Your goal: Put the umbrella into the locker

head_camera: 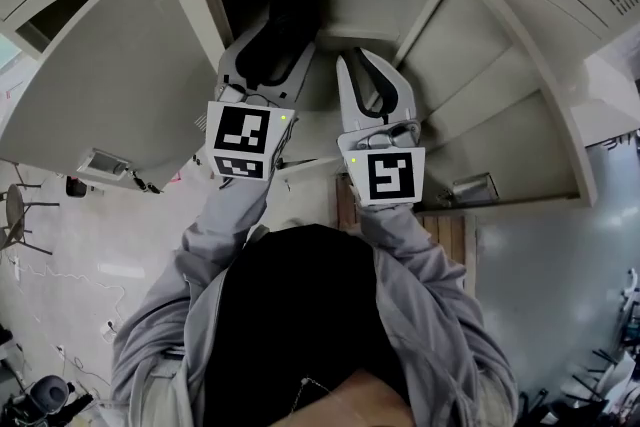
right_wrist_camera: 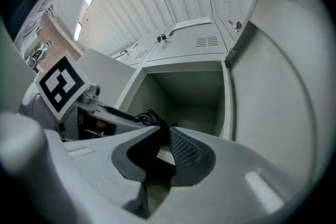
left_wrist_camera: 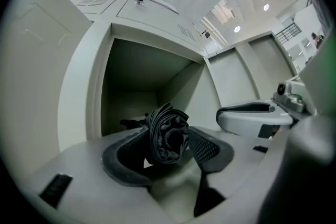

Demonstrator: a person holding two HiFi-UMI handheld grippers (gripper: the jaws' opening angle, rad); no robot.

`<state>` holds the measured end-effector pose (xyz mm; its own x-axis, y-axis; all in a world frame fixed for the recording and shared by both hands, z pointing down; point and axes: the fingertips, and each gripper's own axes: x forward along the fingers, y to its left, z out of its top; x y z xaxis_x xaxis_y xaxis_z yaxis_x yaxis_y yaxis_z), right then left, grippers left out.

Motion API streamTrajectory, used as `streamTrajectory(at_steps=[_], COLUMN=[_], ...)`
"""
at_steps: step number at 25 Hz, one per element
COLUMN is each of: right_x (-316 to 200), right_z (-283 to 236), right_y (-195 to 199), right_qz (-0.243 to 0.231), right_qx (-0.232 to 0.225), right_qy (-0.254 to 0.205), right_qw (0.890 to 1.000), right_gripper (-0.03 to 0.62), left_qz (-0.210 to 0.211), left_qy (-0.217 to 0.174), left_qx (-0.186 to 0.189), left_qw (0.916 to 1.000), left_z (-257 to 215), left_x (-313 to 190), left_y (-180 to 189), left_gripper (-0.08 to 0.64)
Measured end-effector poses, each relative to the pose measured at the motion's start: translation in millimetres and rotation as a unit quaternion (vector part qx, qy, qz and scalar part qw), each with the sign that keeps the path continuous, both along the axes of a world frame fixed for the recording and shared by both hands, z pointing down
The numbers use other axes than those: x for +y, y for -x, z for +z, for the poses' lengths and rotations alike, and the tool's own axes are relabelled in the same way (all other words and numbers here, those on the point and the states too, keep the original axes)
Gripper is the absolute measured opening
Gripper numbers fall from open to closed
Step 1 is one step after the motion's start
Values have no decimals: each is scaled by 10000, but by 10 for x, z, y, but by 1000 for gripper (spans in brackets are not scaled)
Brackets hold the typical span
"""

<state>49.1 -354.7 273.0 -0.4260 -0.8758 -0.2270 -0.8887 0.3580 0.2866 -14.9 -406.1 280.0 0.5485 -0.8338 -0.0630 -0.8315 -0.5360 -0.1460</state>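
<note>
The black folded umbrella [head_camera: 285, 25] lies level between the jaws of my left gripper [head_camera: 272, 50], which is shut on it. Its rolled end faces the camera in the left gripper view [left_wrist_camera: 168, 136], and its far end reaches into the mouth of the open locker compartment [head_camera: 360, 0]. My right gripper [head_camera: 355, 57] hovers just to the right, pointing at the same compartment [right_wrist_camera: 189, 92]. Its tips [right_wrist_camera: 165, 131] stand almost together with nothing seen between them. The umbrella [right_wrist_camera: 146, 117] shows just left of them.
The compartment's grey door [head_camera: 110, 65] swings out on the left, and a neighbouring door [head_camera: 500, 115] stands open on the right, each with a latch plate near its edge. Closed lockers with vents sit above [right_wrist_camera: 205, 42]. A chair [head_camera: 15, 215] stands on the floor at the far left.
</note>
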Motion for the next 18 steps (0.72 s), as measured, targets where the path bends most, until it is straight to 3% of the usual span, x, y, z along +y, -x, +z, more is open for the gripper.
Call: streamTrajectory(at_steps=[8, 18], right_x=[21, 185], right_z=[-33, -65], right_y=[115, 48], right_qz=[-163, -66], right_qx=[-118, -31], right_qy=[54, 26], right_qw=[9998, 10000], right_gripper=[43, 43], left_qz=[17, -315], left_qy=[-69, 90], left_qx=[-251, -207], left_qw=[9997, 9992], left_z=[23, 42], left_x=[-19, -318], left_y=[-30, -76], left_gripper=[232, 232])
